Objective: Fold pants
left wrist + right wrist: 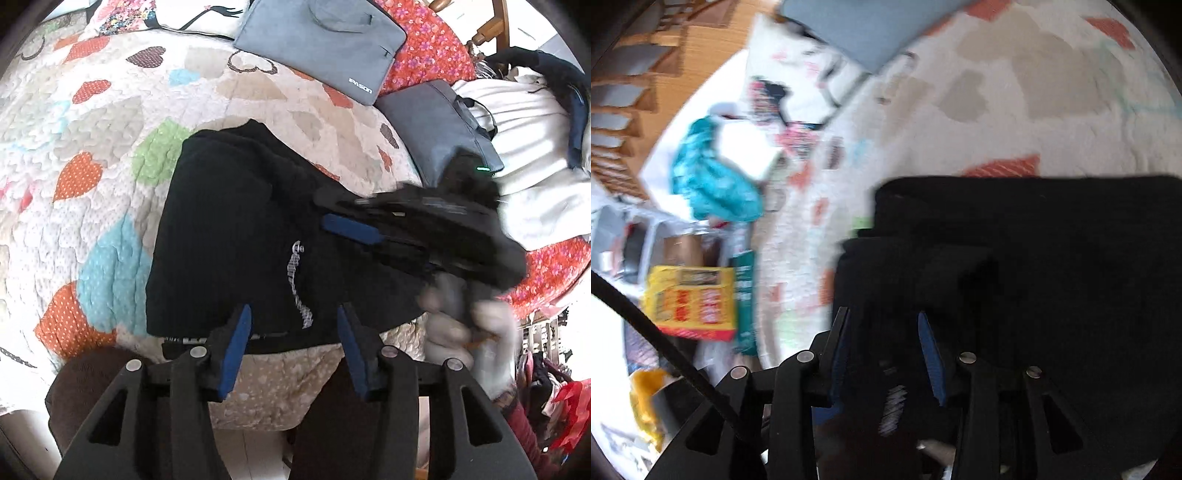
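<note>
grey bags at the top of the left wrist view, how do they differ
The flat grey bag lies fully in view on the heart-print quilt, white lettering at its corner. The second grey bag sits to its right nearer the camera, shows a dark strap, and is partly hidden by the right gripper. Both are grey fabric.

Bright daylight; right wrist view motion-blurred, left mostly sharp; fisheye edges bowed, corners dark.
</note>
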### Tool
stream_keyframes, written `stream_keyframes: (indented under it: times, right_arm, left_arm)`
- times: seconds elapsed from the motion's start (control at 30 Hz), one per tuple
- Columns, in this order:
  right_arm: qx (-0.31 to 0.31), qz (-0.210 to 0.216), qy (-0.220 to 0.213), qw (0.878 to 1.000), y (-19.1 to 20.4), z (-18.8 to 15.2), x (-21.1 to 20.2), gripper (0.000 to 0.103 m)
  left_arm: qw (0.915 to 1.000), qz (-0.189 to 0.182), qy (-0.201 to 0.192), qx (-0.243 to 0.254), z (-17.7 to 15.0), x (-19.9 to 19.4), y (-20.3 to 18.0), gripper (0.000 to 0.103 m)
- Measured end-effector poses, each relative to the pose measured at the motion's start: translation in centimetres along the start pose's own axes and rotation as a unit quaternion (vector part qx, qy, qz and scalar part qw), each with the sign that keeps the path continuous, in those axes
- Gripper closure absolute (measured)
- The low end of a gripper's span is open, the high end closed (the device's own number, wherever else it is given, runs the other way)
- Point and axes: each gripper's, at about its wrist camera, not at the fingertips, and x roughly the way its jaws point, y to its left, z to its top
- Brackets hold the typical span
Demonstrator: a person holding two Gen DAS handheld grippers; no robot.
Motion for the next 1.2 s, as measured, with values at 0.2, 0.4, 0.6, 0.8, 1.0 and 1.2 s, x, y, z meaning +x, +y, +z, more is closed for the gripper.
stream_keyframes:
  times: [0.2,0.4,0.6,0.8,1.0,1.2]
  right_arm:
    - [0.012,-0.060,-0.049,0.997,-2.3,0.2,-2.5,0.065]
    - [0.021,0.006,-0.070,0.997,-5.0,-2.7,-9.0,0.057]
    - [0.020,0.005,-0.034,0.999,-8.9,-6.7,-12.6,0.043]
    - [0.063,0.003,-0.014,0.998,-12.6,-8.1,-11.9,0.041]
    - [0.070,0.034,-0.006,0.997,-12.8,-7.8,-8.6,0.041]
    - [0.081,0.051,-0.029,0.995,-11.7,-7.4,-7.0,0.024]
  left_arm:
    - [0.9998,0.002,-0.014,0.011,-0.2,-1.0,0.0,0.055]
    - [0.9997,-0.001,-0.023,-0.006,0.8,-1.3,1.5,0.055]
    - [0.9993,0.008,-0.030,-0.022,3.8,-0.6,3.9,0.053]
    - [0.9993,0.001,-0.005,-0.037,6.9,2.7,6.4,0.051]
    - [0.9966,-0.047,-0.007,-0.067,9.3,4.7,8.2,0.038]
    - [0.9974,-0.038,-0.011,-0.060,11.6,6.3,8.4,0.029]
